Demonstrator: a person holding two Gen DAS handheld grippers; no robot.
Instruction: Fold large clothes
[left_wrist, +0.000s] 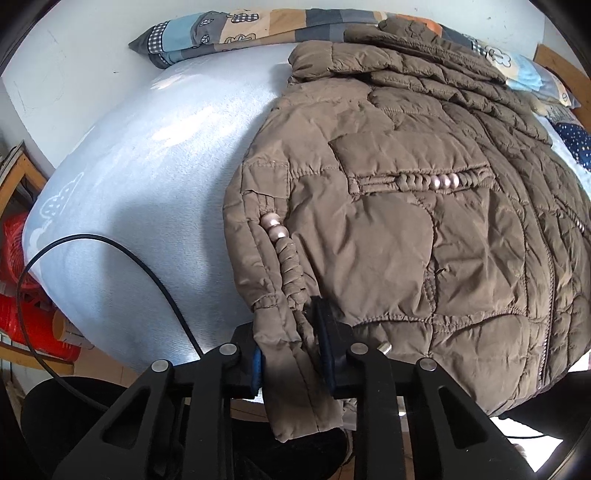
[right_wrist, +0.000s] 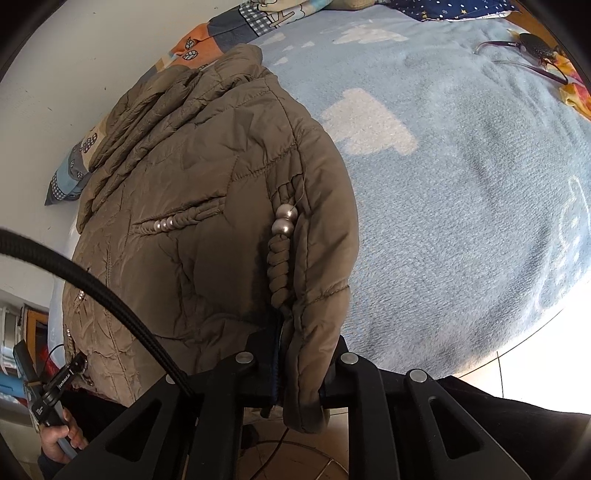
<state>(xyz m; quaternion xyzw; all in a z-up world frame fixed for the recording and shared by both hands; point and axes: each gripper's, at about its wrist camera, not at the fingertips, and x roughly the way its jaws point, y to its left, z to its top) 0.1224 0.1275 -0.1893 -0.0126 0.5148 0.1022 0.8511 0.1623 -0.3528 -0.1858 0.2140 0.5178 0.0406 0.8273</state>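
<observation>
Your left gripper (left_wrist: 291, 354) tips steeply down over the near edge of the bed, its blue-padded jaws pressed together on the cuff of one sleeve (left_wrist: 280, 332) of the jacket (left_wrist: 406, 221). Your right gripper (right_wrist: 295, 369) points down at much the same slant and pinches the cuff of the other sleeve (right_wrist: 314, 295). In the right wrist view, your left hand (right_wrist: 62, 439) shows low at the left edge, wrapped around a handle.

The jacket is an olive-brown quilted puffer, lying on the pale blue blanket (left_wrist: 147, 184) straight ahead of both grippers, collar at the far end by the patchwork pillow (left_wrist: 221, 29). Each sleeve lies along its side of the body, with a braided trim and two pearly beads (right_wrist: 282, 223) just beyond the jaws. A chest pocket (left_wrist: 417, 173) carries the same braid and beads. Both cuffs hang past the bed's edge.
</observation>
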